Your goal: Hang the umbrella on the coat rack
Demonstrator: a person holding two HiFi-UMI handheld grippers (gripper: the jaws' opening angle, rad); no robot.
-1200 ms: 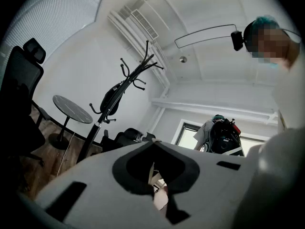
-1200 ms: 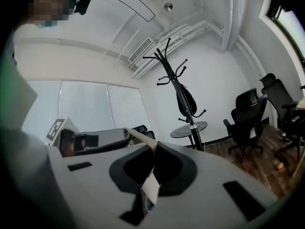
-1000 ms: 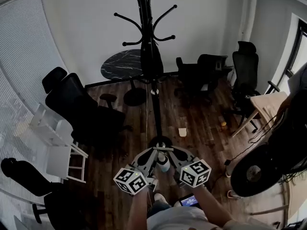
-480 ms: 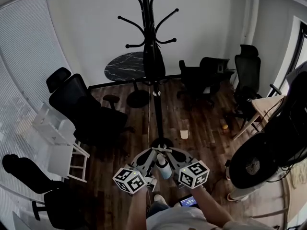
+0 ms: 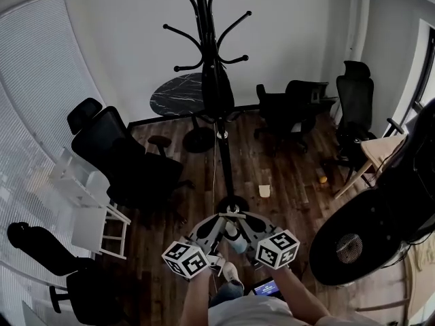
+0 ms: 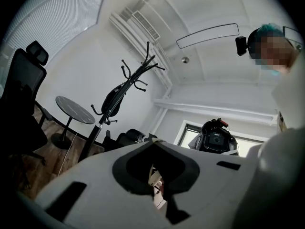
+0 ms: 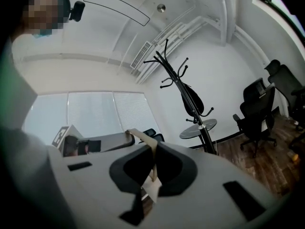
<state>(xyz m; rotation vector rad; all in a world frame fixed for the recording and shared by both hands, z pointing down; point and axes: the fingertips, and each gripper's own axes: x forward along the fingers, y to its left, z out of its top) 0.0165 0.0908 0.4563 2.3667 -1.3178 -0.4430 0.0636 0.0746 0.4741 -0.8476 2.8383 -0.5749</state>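
Observation:
The black coat rack (image 5: 219, 134) stands in the middle of the room on a round base. A folded black umbrella (image 5: 216, 87) hangs from its pole below the hooks, also seen in the left gripper view as the umbrella (image 6: 114, 97) and in the right gripper view as the umbrella (image 7: 190, 99). My left gripper (image 5: 219, 220) and right gripper (image 5: 243, 219) are held low and close together, short of the rack's base and well below the umbrella. The left gripper (image 6: 153, 168) is shut and holds nothing. The right gripper (image 7: 151, 170) is shut too, with a tan strip showing at its pads.
Black office chairs (image 5: 126, 158) stand at the left and more chairs (image 5: 292, 107) at the back right. A round dark table (image 5: 178, 95) is behind the rack. A white shelf frame (image 5: 88, 209) is at the left, a black fan (image 5: 353, 240) at the right, a small cup (image 5: 264, 191) on the floor.
The head view has shifted slightly, so the rack sits a little higher and the fan at the right looks nearer. Both grippers stay low, together and shut.

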